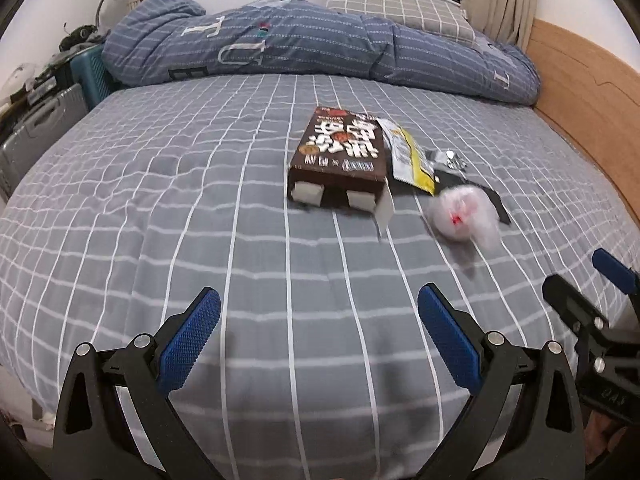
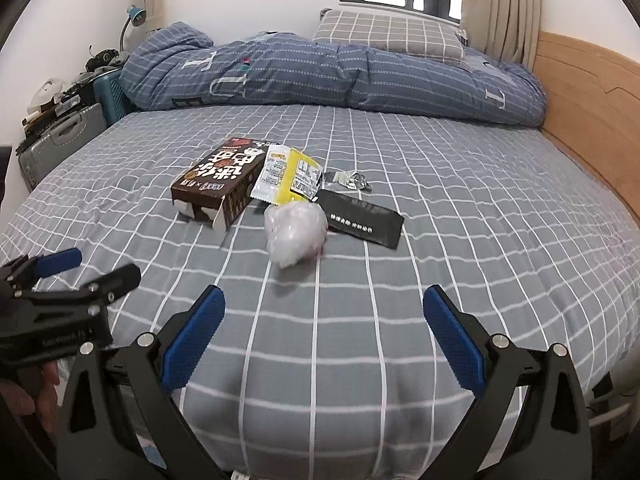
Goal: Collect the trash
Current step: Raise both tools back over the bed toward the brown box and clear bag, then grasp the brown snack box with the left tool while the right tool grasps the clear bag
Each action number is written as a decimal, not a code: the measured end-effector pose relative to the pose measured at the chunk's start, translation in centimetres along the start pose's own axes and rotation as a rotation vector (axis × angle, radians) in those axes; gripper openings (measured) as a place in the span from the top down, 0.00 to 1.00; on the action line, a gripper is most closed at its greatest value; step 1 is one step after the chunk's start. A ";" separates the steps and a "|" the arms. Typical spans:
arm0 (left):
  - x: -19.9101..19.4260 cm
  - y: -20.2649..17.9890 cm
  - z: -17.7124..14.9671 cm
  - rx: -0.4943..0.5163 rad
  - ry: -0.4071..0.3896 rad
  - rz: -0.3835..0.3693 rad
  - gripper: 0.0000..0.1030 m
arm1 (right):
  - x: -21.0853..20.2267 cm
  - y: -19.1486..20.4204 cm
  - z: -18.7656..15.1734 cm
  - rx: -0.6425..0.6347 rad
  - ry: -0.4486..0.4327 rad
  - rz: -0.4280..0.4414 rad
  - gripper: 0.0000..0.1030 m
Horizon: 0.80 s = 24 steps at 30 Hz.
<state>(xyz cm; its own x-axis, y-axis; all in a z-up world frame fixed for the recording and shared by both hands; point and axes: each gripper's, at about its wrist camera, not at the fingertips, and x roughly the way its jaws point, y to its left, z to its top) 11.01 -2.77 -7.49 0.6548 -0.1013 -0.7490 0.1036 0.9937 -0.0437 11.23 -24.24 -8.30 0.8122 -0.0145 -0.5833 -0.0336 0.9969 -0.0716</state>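
Trash lies in a cluster on the grey checked bed (image 1: 160, 200) (image 2: 480, 200). There is a brown snack box (image 1: 342, 152) (image 2: 218, 182) with an open end, a white and yellow sachet (image 1: 408, 154) (image 2: 290, 174), a crumpled silver wrapper (image 1: 448, 158) (image 2: 350, 179), a black packet (image 1: 490, 196) (image 2: 366, 224) and a scrunched clear plastic bag (image 1: 464, 214) (image 2: 294, 234). My left gripper (image 1: 320, 312) is open and empty above the near part of the bed. My right gripper (image 2: 324, 316) is open and empty, just short of the plastic bag.
A rolled blue striped duvet (image 1: 304, 46) (image 2: 320, 72) and a checked pillow (image 1: 396, 8) (image 2: 388, 36) lie at the far side. A wooden headboard (image 1: 580, 80) (image 2: 588, 96) runs along the right. Suitcases (image 1: 36, 132) (image 2: 60, 136) stand at the left.
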 end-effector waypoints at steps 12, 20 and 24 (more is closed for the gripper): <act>4.2 0.2 5.3 0.019 -0.006 -0.041 0.06 | 3.8 -0.7 2.9 0.001 0.005 0.005 0.09; 7.3 -0.7 7.8 0.040 0.011 -0.076 0.06 | 6.1 -0.8 3.5 -0.007 0.026 0.043 0.13; 9.0 -1.1 8.6 0.041 0.031 -0.084 0.06 | 7.1 -0.5 3.8 -0.006 0.037 0.066 0.17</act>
<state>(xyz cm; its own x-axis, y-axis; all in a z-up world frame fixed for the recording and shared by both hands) 23.22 -5.19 -8.48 0.6192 -0.1817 -0.7639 0.1882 0.9789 -0.0802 19.25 -24.55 -9.33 0.7861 0.0486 -0.6161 -0.0905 0.9952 -0.0370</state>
